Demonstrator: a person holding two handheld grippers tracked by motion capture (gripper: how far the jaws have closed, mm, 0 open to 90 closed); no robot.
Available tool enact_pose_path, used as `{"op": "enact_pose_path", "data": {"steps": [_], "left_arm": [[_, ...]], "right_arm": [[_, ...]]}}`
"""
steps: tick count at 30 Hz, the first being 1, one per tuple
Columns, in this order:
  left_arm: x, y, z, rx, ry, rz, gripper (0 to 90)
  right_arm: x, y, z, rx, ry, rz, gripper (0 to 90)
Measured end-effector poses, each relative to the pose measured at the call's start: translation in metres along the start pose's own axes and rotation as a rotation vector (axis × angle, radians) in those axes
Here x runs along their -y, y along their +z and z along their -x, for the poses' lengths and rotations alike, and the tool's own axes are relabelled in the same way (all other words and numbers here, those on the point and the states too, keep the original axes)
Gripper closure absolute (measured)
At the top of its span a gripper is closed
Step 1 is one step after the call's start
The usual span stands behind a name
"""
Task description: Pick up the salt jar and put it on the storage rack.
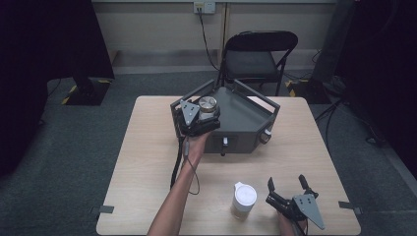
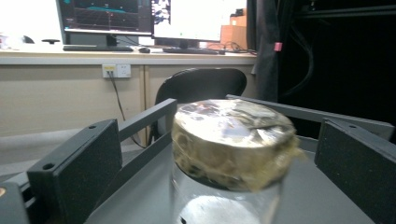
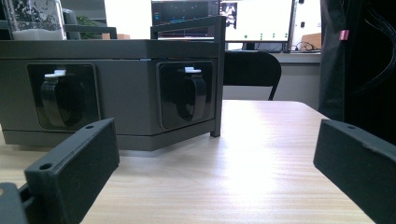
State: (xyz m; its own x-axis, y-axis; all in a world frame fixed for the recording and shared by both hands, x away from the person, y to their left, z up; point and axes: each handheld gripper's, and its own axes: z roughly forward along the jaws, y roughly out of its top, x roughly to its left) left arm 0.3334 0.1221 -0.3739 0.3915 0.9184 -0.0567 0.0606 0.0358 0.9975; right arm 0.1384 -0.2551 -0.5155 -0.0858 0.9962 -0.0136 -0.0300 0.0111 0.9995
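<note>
Glass jar (image 2: pixel 231 154) stands in the grey tray (image 1: pixel 246 115) near the table's far edge, between the left gripper's (image 1: pixel 199 120) wide jaws, pads clear. Right gripper (image 1: pixel 290 189) rests wide, empty, near the table's front right corner.

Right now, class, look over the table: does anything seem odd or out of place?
The jar standing on the grey tray has a crumpled, yellowish wrap over its lid, hanging ragged at one side. The white-lidded cup stands upright on the table. Nothing is spilled.
</note>
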Motion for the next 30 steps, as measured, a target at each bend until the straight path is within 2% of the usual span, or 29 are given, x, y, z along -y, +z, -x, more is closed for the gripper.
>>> {"op": "enact_pose_path", "data": {"steps": [6, 8, 14, 20, 25, 30], "left_arm": [[0.009, -0.021, -0.005, 0.064, -0.05, 0.036, 0.0], [0.014, -0.03, -0.005, 0.066, -0.052, 0.054, 0.1], [0.024, -0.051, -0.005, 0.063, -0.087, 0.061, 0.2], [0.034, -0.068, -0.001, 0.06, -0.08, 0.076, 0.2], [0.039, -0.077, 0.001, 0.077, -0.063, 0.059, 0.1], [0.052, -0.091, 0.004, 0.079, -0.072, 0.073, 0.1]], "right_arm": [[0.0, 0.0, 0.0, 0.003, 0.0, 0.0, 0.0], [0.0, 0.0, 0.0, 0.002, 0.0, 0.0, 0.0], [0.0, 0.0, 0.0, 0.002, 0.0, 0.0, 0.0], [0.0, 0.0, -0.001, 0.003, 0.002, 0.0, 0.0], [0.0, 0.0, -0.001, 0.003, 0.001, 0.0, 0.0], [0.0, 0.0, -0.001, 0.003, 0.001, 0.0, 0.0]]}}
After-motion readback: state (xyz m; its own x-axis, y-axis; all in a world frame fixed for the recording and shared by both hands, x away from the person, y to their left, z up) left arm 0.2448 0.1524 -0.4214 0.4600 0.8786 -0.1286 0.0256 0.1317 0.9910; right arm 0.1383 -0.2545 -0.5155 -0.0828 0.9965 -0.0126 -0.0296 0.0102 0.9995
